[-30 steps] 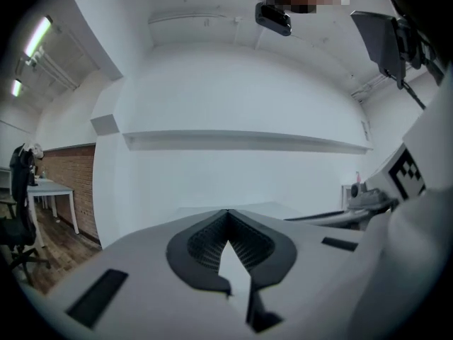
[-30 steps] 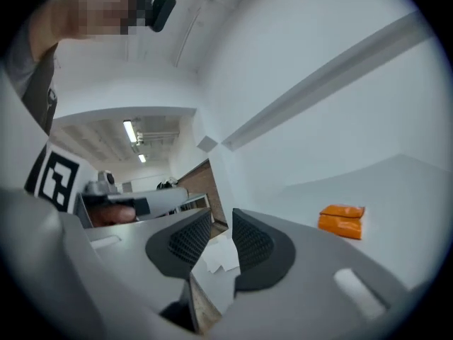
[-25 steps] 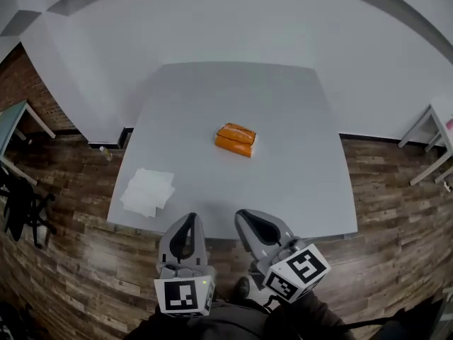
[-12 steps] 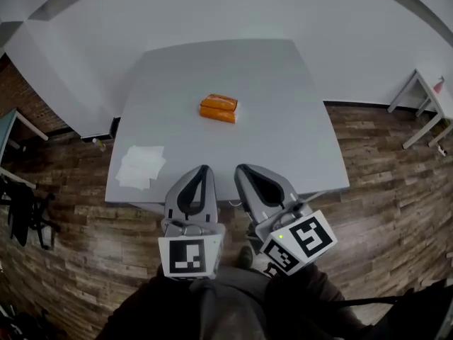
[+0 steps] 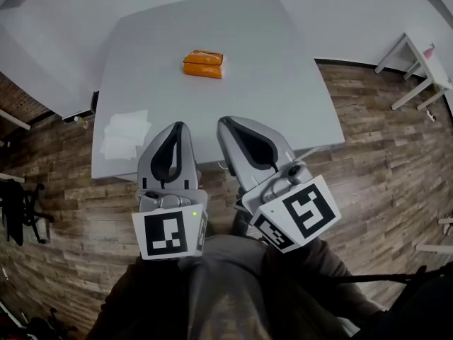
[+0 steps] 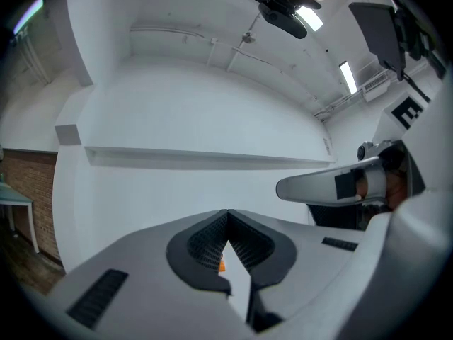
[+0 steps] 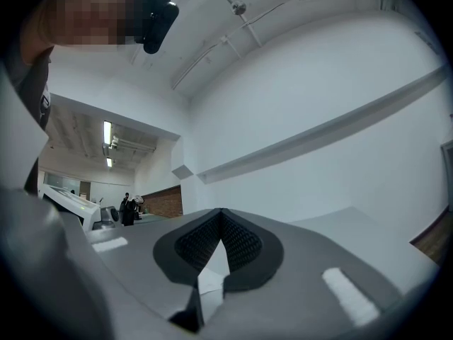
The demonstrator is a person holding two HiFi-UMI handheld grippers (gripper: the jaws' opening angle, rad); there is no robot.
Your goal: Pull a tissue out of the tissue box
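Observation:
An orange tissue pack (image 5: pixel 202 64) lies on the grey table (image 5: pixel 283 83), toward its far side. A thin strip of that orange pack (image 6: pixel 221 265) shows through the gap below the left jaws in the left gripper view. My left gripper (image 5: pixel 178 125) (image 6: pixel 226 214) and right gripper (image 5: pixel 225 121) (image 7: pixel 221 212) hang side by side at the table's near edge, well short of the pack. Both point level toward the far wall. Each pair of jaws meets at the tips with nothing between them.
Loose white tissues (image 5: pixel 126 134) lie at the table's near left corner. A small white side table (image 5: pixel 417 55) stands on the wooden floor (image 5: pixel 382 154) to the right, and a dark chair (image 5: pixel 14 204) to the left. A white wall rises behind the table.
Both grippers have risen and come forward from below the table's near edge to over it. The head view has tipped down, so the table and the pack sit higher in the picture.

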